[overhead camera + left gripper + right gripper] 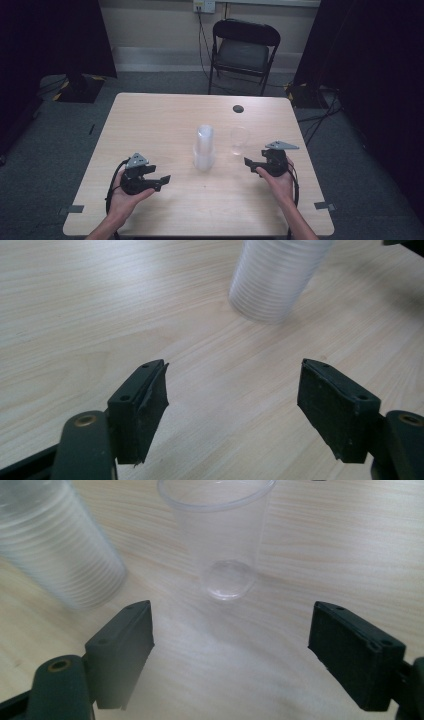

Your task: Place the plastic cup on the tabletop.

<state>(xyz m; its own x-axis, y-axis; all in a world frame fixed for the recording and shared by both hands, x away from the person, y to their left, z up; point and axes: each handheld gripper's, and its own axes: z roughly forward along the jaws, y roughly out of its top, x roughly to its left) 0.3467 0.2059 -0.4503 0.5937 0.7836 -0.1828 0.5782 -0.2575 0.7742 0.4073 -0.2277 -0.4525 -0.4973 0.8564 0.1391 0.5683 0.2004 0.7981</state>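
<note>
One clear cup (239,140) stands apart, right of centre, from the cup stack (204,148); both grippers, left gripper (161,181) and right gripper (248,163), gape empty, more unstacking likely remains.

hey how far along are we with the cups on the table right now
One clear cup already stands upright on the table, apart from the stack of cups, so one looks dealt out. Nothing is in hand: the left tongs and right tongs are open and empty. The stack probably remains to be separated.
</note>
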